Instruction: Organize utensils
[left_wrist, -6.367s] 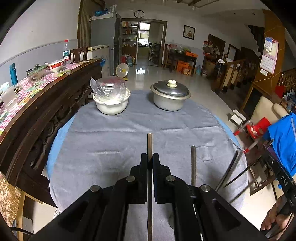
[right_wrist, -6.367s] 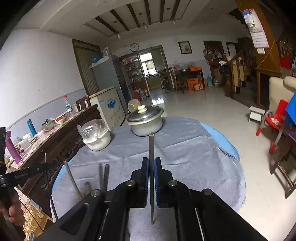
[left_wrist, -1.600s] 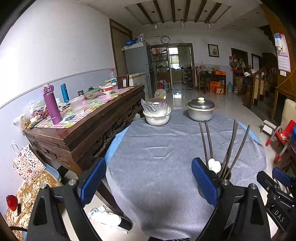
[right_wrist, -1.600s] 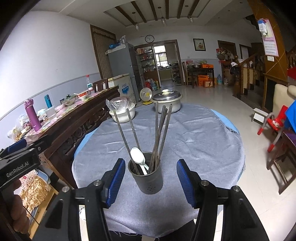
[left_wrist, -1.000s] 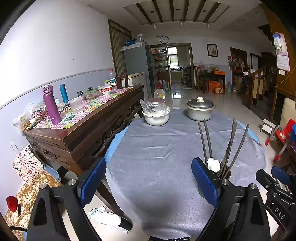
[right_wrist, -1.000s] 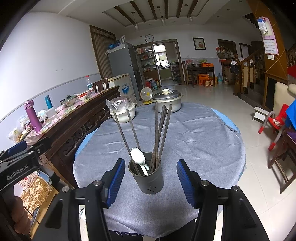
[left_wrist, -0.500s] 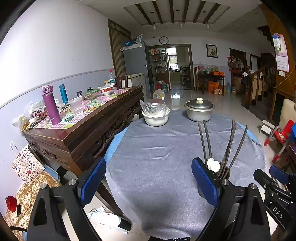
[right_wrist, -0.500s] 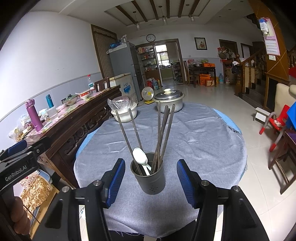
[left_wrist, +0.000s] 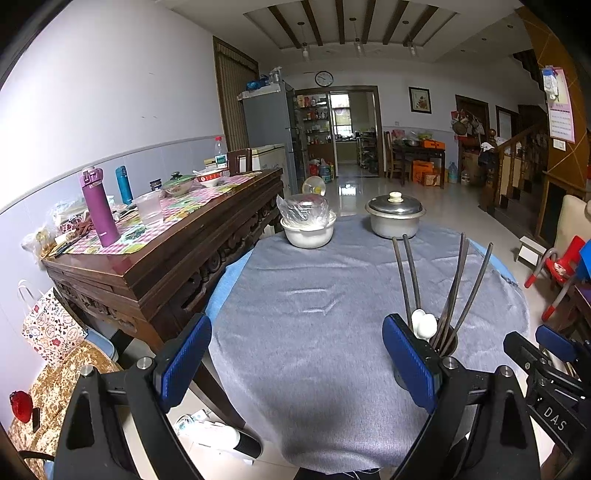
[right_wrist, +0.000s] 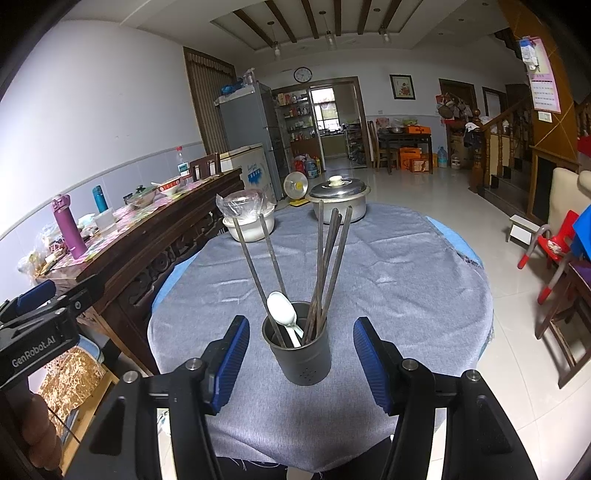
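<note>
A grey metal utensil cup (right_wrist: 300, 346) stands near the front of the round table's grey cloth (right_wrist: 388, 280). Several dark chopsticks (right_wrist: 328, 266) and a white spoon (right_wrist: 282, 309) stick up out of it. My right gripper (right_wrist: 300, 360) is open, its blue pads on either side of the cup and clear of it. My left gripper (left_wrist: 295, 363) is open over bare cloth, with nothing between its fingers. In the left wrist view the cup (left_wrist: 445, 341) is mostly hidden behind the right-hand finger, and the chopsticks (left_wrist: 454, 288) and spoon (left_wrist: 424, 325) rise above it.
A white bowl covered in plastic (left_wrist: 308, 229) and a lidded metal pot (left_wrist: 394, 218) sit at the table's far side. A dark wooden sideboard (left_wrist: 159, 251) with bottles and dishes stands close on the left. A red chair (right_wrist: 550, 243) is at the right.
Several seconds ago each gripper was shut on a chopstick over the table. Those chopsticks now stand in the cup and both grippers are open. Over the last second nothing has moved.
</note>
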